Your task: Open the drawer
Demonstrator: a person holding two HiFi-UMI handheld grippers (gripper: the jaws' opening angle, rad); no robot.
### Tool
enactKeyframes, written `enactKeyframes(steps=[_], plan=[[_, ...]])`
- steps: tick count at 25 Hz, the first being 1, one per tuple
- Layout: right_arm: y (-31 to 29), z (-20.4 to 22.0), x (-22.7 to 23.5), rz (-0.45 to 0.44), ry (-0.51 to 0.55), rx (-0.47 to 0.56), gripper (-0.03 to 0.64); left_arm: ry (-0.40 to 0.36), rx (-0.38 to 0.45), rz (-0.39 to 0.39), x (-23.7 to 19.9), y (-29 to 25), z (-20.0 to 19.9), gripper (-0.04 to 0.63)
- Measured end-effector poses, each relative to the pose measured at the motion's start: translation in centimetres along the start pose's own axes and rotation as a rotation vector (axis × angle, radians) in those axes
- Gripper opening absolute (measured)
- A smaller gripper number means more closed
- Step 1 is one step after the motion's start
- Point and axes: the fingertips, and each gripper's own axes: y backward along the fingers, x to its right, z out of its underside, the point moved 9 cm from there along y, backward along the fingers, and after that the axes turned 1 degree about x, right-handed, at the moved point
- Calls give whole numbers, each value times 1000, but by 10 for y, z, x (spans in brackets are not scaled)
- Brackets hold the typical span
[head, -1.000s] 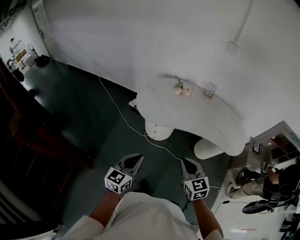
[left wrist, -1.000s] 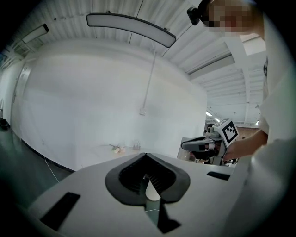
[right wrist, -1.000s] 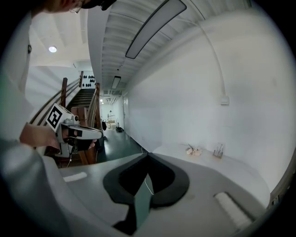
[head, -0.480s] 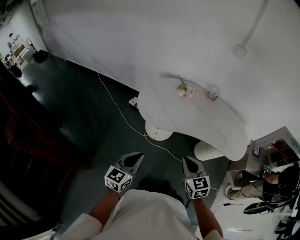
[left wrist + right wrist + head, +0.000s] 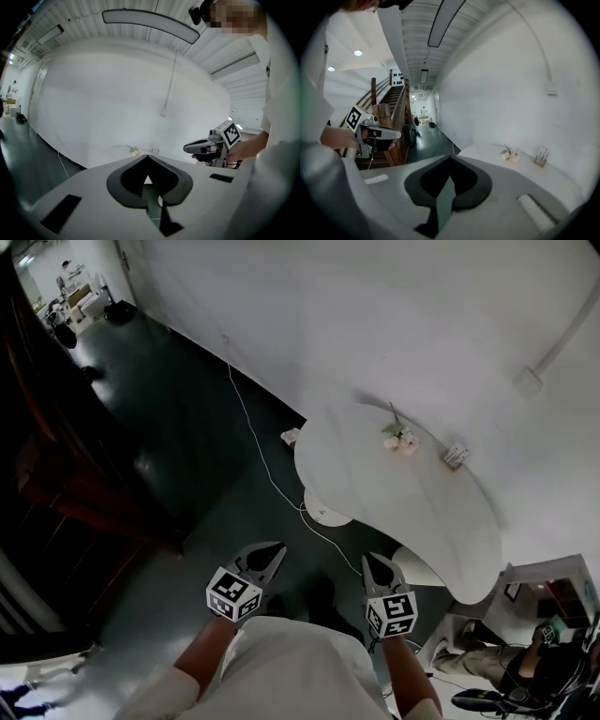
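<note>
While the left tool [image 5: 277,549] and right tool [image 5: 367,561] are closed empty, the table [image 5: 394,493] half-hides its pedestals [image 5: 324,513].

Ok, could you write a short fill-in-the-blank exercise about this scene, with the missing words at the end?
1. The jaws of the left gripper and of the right gripper are ____.
2. The flowers lie on a ____ table.
3. In the head view, the wooden stairs are at the ____ side.

Missing words: shut; white; left.
</note>
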Motion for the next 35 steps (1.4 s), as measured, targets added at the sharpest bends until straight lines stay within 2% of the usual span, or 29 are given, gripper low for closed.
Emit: enactKeyframes(steps=[7,14,23,27,35], plan=[[-45,-2,52,-132,36,-67,11,73,-8,-100,2,-46,7,8],[-93,20,91,-223,72,-149,11,122,-30,-176,-2,-94,28,8],[-152,55,95,-361,177,-229,11,167,-21,-246,-26,-132,63,8],[-176,78,89,-412,210,-270,11,195,-11,-260,-43,-144,91,8],[-226,125,85,-415,246,-322,11,230,-5,-251,-69,-172,153,8]])
